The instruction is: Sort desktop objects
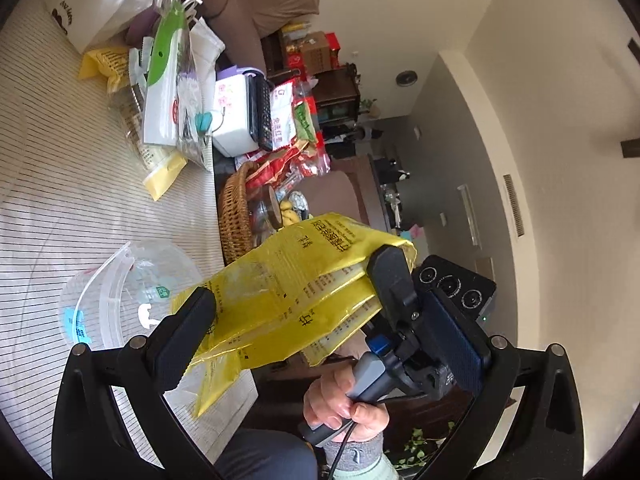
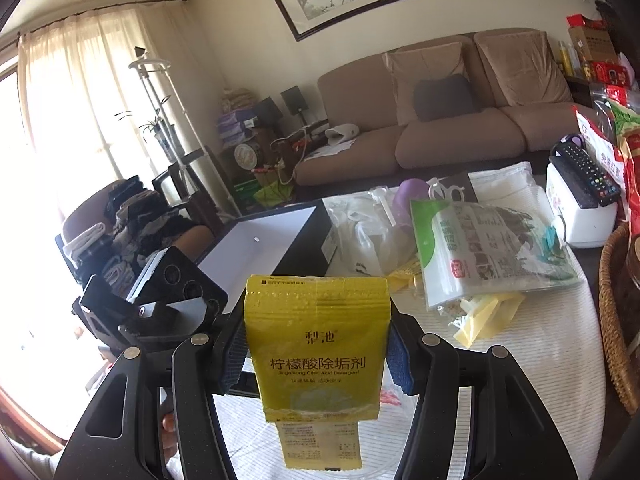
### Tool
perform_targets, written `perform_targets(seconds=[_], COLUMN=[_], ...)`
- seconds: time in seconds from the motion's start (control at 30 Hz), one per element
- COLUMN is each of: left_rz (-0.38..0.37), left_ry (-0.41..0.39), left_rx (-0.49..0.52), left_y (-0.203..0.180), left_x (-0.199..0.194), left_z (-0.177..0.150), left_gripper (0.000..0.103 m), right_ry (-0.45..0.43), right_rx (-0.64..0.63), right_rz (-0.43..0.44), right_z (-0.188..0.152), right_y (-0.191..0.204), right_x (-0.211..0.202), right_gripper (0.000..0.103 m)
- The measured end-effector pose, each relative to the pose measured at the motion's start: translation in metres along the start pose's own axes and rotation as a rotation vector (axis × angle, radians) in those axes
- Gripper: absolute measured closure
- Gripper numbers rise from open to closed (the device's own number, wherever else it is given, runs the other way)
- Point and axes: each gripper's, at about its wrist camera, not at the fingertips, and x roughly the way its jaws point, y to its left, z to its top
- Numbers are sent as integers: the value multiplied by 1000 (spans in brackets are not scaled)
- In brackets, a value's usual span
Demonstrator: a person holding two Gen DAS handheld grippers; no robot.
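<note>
Glossy yellow foil sachets (image 2: 318, 356), woven wicker basket (image 1: 234, 208), ribbed white cloth tbl cover (image 1: 60, 168), matt blk plastic gripper (image 2: 316, 356).

Left wrist view: riding rolled sideways on the left gripper (image 1: 312, 344), looking level and close across the striped table (image 1: 48, 184) toward a far wall. Right wrist view: tilting slightly down over the table (image 2: 532, 360) toward the sofa (image 2: 440, 128). Both sharing the yellow packets (image 1: 296, 280) (image 2: 320, 348), close up, and the wicker basket (image 1: 234, 216) (image 2: 612, 320).

Wicker basket (image 2: 618, 320) cut by edge
</note>
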Motion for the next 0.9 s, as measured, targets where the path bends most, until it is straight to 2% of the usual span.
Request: perform_targets(seconds=[0.1, 0.23, 0.3, 0.43, 0.53, 0.6, 0.7, 0.8, 0.9], left_rz=[62, 281, 361, 449, 488, 537, 594, 651, 702], left_ry=[4, 34, 50, 97, 133, 144, 125, 58, 41], left_rx=[80, 291, 352, 486, 558, 592, 601, 618, 683], left_y=[-7, -24, -27, -36, -44, -46, -47, -52, -64], left_x=[-5, -2, 6, 33, 46, 51, 49, 37, 32], left_z=[-2, -11, -18, -35, -48, -53, -55, -53, -56], left_gripper=[0, 0, 1, 1, 12, 33, 42, 49, 49], right_ry=[10, 36, 51, 78, 78, 75, 78, 64, 44], right_rx=[81, 169, 176, 134, 114, 96, 66, 33, 24], right_rz=[29, 75, 85, 80, 84, 74, 53, 29, 33], right_z=[0, 2, 2, 2, 1, -1, -6, -13, -13], right_y=[-19, -39, -40, -31, -24, -21, -16, -9, -5], right_x=[4, 7, 7, 5, 1, -1, -3, -8, -14], right_gripper=[43, 43, 43, 43, 43, 43, 43, 43, 43])
